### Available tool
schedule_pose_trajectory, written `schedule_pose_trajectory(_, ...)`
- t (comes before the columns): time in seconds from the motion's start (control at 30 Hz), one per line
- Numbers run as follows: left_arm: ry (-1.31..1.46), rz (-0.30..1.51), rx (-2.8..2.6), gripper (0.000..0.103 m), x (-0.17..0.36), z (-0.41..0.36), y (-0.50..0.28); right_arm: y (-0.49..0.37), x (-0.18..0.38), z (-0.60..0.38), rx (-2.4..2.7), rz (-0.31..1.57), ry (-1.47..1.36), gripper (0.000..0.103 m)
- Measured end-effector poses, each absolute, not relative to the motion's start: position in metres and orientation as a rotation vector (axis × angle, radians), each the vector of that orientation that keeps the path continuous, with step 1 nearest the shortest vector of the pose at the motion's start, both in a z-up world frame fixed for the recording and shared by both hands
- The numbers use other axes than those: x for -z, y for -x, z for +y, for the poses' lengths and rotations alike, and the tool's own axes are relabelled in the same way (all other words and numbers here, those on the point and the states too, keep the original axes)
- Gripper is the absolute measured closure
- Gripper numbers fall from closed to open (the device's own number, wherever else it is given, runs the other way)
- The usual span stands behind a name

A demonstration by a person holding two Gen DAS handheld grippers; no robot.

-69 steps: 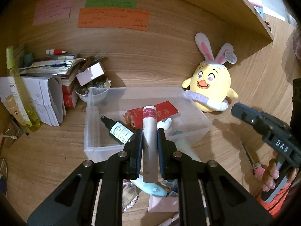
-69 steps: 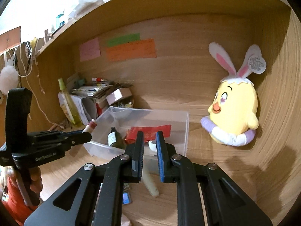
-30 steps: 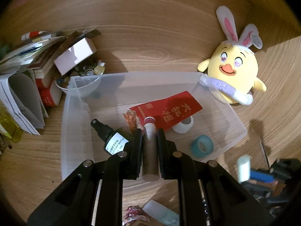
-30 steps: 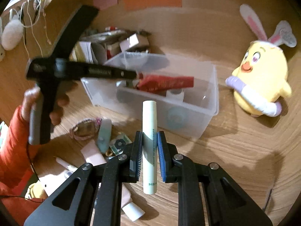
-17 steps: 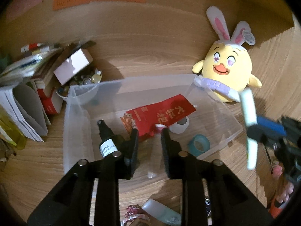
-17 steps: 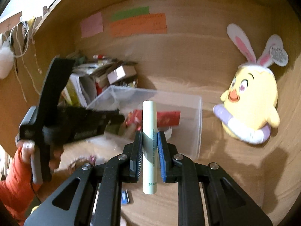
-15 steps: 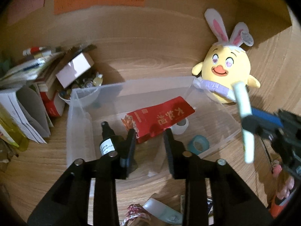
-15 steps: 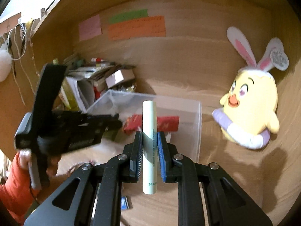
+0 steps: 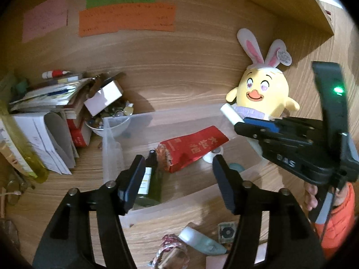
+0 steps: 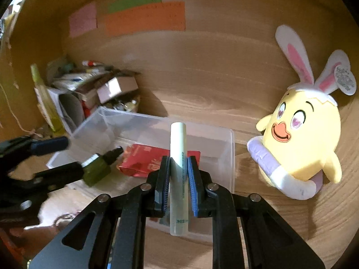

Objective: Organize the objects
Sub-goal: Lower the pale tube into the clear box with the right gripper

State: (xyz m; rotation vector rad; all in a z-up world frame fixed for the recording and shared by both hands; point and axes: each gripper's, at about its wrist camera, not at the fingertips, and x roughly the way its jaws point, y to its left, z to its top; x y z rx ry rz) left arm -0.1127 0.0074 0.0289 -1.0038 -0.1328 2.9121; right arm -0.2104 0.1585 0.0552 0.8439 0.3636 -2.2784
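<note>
My left gripper (image 9: 177, 174) hangs over the near side of a clear plastic bin (image 9: 116, 134). Its jaws are opening and nothing is between them. In the bin lie a red packet (image 9: 193, 148), a dark green spray bottle (image 9: 150, 179) and a white tape roll (image 9: 213, 154). My right gripper (image 10: 178, 168) is shut on a pale green tube (image 10: 177, 148), held above the bin's (image 10: 231, 157) near right corner. In the left wrist view the right gripper (image 9: 242, 123) comes in from the right with the tube (image 9: 231, 115). The left gripper (image 10: 67, 157) shows blurred at the left of the right wrist view.
A yellow plush chick with rabbit ears (image 9: 262, 92) sits right of the bin. Stacked papers and boxes (image 9: 44, 103), a bowl of small items (image 9: 112, 121) and a yellow bottle (image 9: 20, 143) crowd the left. Loose items (image 9: 197, 239) lie before the bin. An orange sleeve (image 9: 336, 215) is at the right.
My left gripper let go of the red-capped tube, opened wide and drew back and up. The right gripper carried the pale green tube from the desk front over to the bin.
</note>
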Motion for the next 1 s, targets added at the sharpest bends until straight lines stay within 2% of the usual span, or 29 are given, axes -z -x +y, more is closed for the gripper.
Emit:
schedule_pose_trajectory(0.17, 1.003, -0.118, -2.925, 0.032, -0.024, 0.003, 0.103, 0.219, -0.041, 0.150, 2.258, 0.384, -0.897, 0.089)
schedule_pose_trajectory(0.6, 1.054, -0.195, -2.915, 0.029, -0.008, -0.011, 0.085, 0.226, -0.024, 0.139, 2.218, 0.408, -0.977, 0.089)
schedule_pose_trajectory(0.73, 1.037, -0.157, -2.931, 0.027, -0.010, -0.007, 0.074, 0.224, -0.028, 0.142, 2.211, 0.394, -0.997, 0.088)
schedule_pose_trajectory(0.87, 1.015, -0.114, -2.939, 0.024, -0.012, -0.003, 0.062, 0.214, -0.037, 0.153, 2.226, 0.366, -0.976, 0.074)
schedule_pose_trajectory(1.0, 1.004, -0.102, -2.942, 0.019, -0.012, -0.004, 0.051, 0.194, -0.048, 0.165, 2.227, 0.341, -0.936, 0.066)
